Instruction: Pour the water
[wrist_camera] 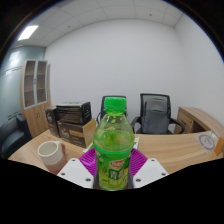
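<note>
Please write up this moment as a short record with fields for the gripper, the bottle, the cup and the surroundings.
gripper: gripper with fingers closed on the bottle, pink pads at either side of it
bottle: green bottle, upright, green cap on
cup: white cup on the wooden table, beside the bottle and apart from it
pouring: not begun; cap still in place
background: two black chairs beyond the table, white wall

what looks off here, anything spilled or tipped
Nothing stands out. The green bottle is upright with its cap on, held between the jaws of the gripper. The cup stands upright on the table, with no spill visible.
</note>
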